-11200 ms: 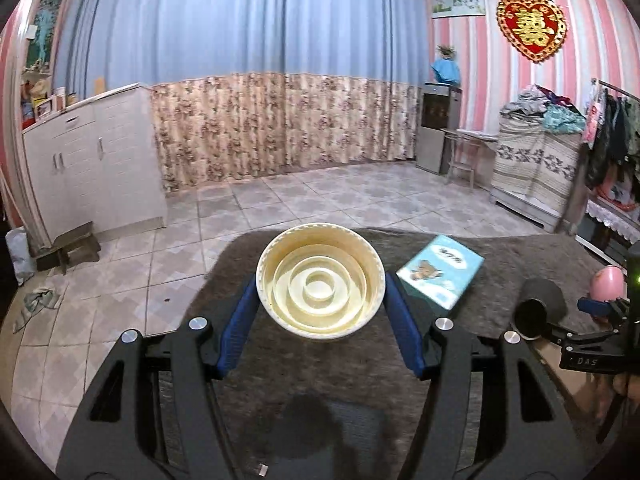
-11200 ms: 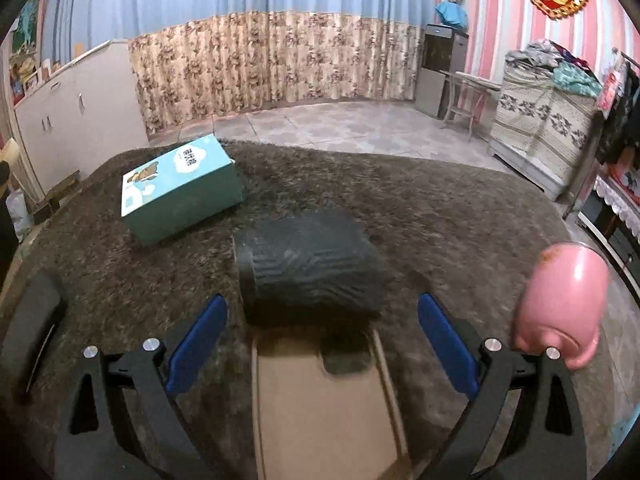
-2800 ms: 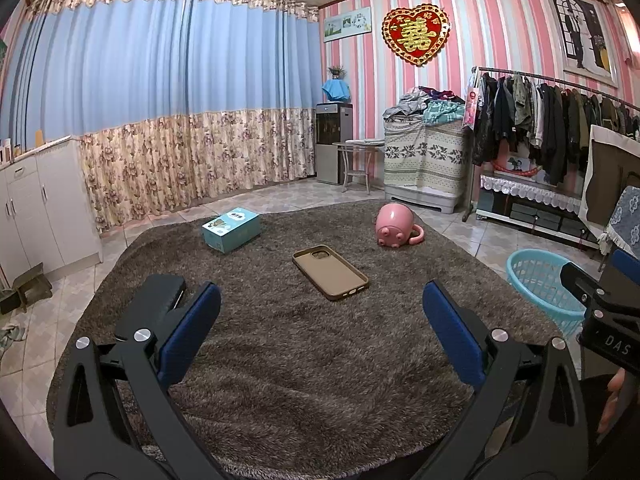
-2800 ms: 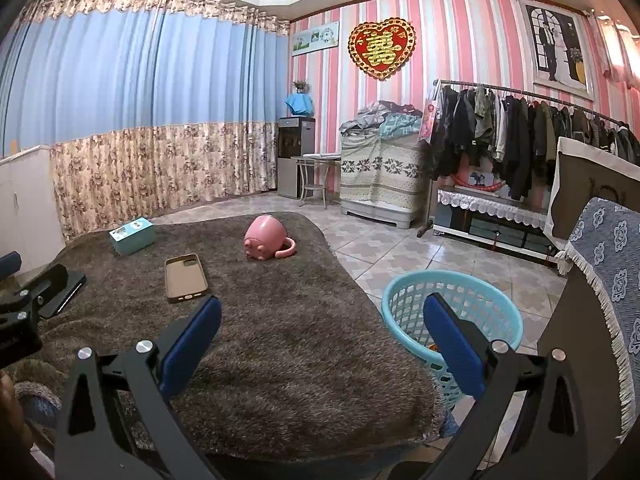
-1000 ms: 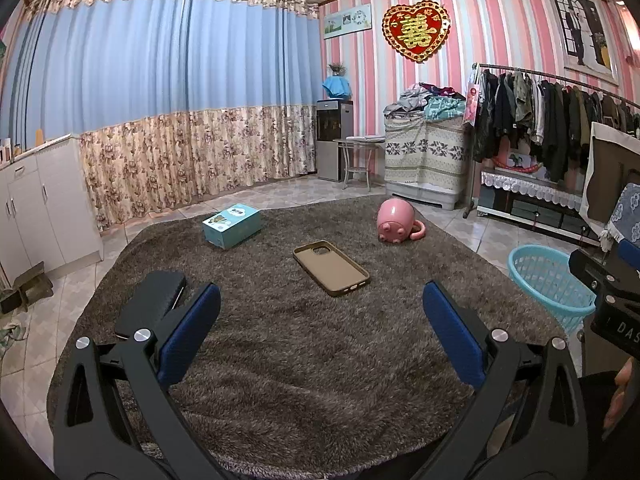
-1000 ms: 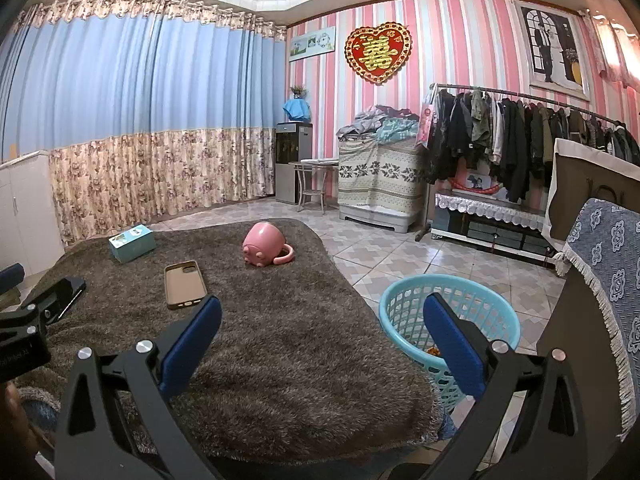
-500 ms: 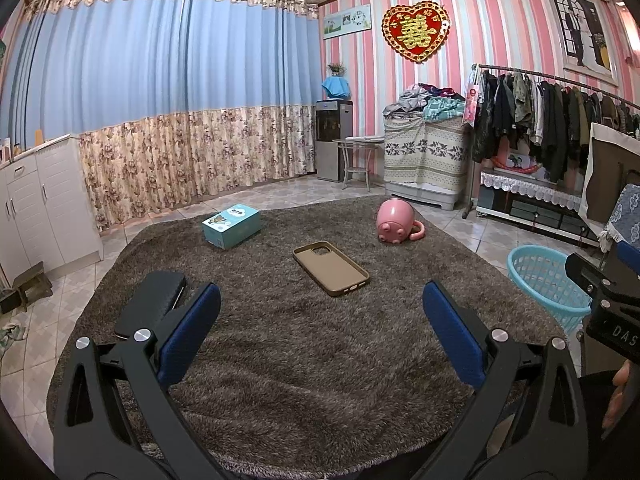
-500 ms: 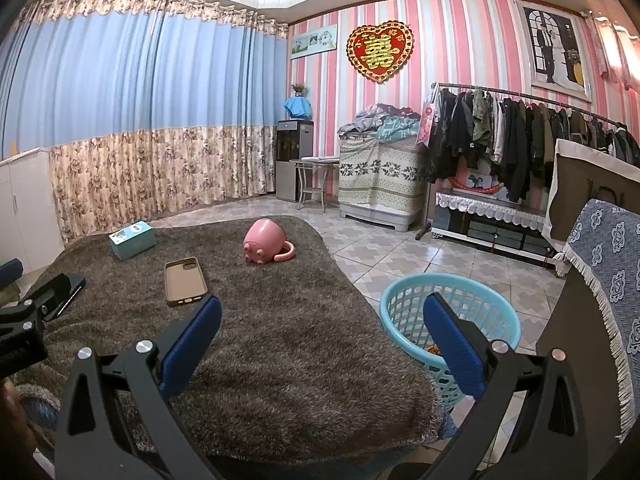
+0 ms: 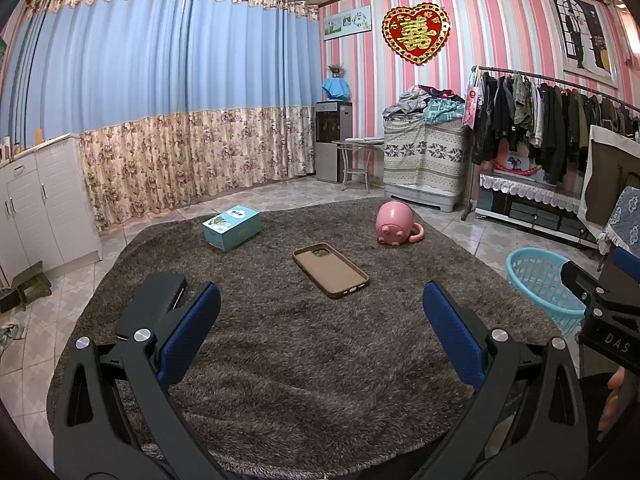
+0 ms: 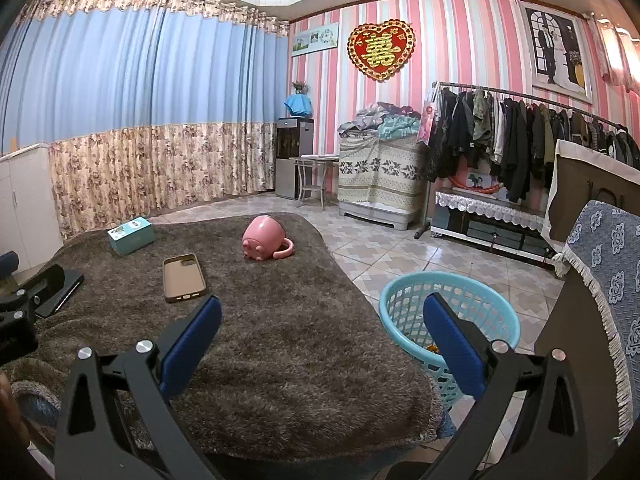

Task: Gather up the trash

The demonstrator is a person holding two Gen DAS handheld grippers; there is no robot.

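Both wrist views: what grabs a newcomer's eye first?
Probably the red heart ornament with gold characters, high on the pink striped wall. Next, the shaggy brown cover filling the foreground, with a pink pig mug lying at its far side, a brown phone case in the middle and a teal box far left. The turquoise basket stands on the tiles off the cover's right edge.

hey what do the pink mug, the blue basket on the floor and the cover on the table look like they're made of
Pink mug: probably glazed ceramic; smooth, with a soft glossy highlight, though plastic is possible.
Blue basket: moulded plastic; thin lattice walls with regular holes and a uniform matte turquoise colour.
Table cover: shaggy brown-grey pile fabric, like a plush rug; the fibres stand up and the edge droops softly.
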